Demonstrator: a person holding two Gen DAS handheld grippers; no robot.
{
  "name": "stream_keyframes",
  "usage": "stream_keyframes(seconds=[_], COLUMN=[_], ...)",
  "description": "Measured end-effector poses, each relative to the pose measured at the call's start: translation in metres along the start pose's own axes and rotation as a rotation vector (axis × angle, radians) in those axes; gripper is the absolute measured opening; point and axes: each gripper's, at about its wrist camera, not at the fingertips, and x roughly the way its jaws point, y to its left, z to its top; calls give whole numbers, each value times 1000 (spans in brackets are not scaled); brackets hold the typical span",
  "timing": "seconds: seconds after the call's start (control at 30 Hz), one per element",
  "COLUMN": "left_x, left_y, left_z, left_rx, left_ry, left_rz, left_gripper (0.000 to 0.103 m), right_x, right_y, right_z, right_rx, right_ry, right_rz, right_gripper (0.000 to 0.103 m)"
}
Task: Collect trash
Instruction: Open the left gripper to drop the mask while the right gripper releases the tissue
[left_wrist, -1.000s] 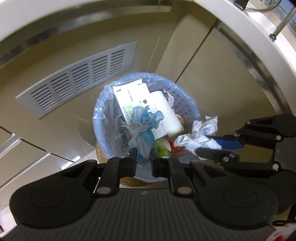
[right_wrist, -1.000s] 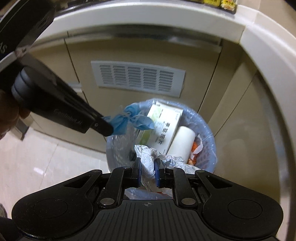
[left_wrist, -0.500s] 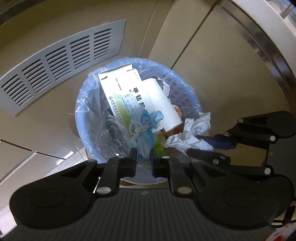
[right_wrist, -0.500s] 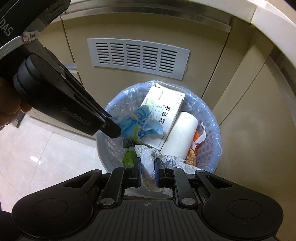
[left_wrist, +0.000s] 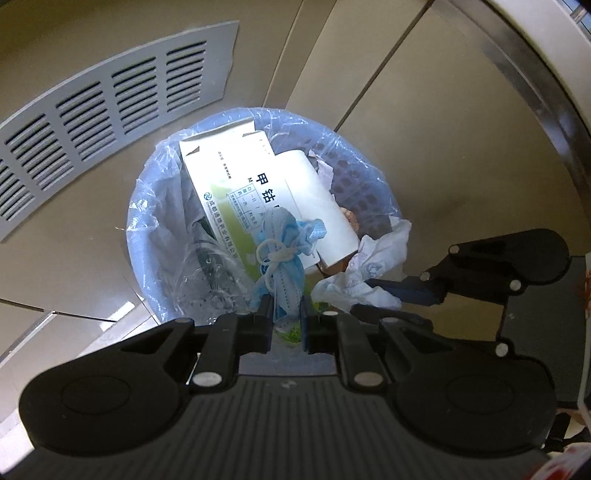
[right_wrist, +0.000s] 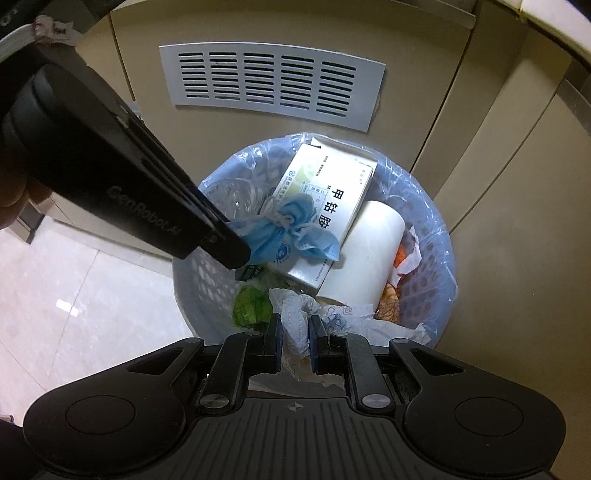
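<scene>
holding two pieces of trash right over the lined waste bin: left gripper pinching a bundled blue face mask, right gripper clamping a crumpled white tissue, both hanging above the white carton and paper roll inside. judging this as the drop step; next, likely parting both sets of fingers so mask and tissue fall inside the rim, not onto the floor.

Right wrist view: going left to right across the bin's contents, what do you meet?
Blue face mask held by the left gripper → printed carton → white roll → orange scraps by the bin wall.
</scene>
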Motion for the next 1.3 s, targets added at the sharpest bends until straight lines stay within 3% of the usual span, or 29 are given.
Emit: stream_keyframes(seconds=[0.4,0.67,1.07,1.13,1.2,1.3], left_x=[25,4,-13,-17,-23,-31], left_y=[-4,-9,-8,-7,-6,-4], left_z=[0,-3,-6,-6,-7,-8], left_rx=[29,25,-8,-11,-14,-34], left_ry=[31,-22,-62,-72,-84,-105], left_rz=[27,13,12,13,15,8], left_gripper=[13,25,28,28,29,30], right_x=[18,34,33,29,22,14], right_y=[-6,-6,-9,-10,-10,-11], right_z=[0,-2,-2,-2,-3,-4], right_rx=[7,9,69,79,89,116], right_ry=[0,11,2,-7,-24,-44], right_rz=[18,48,66,54,41,37], right_gripper=[14,15,15,21,42,45])
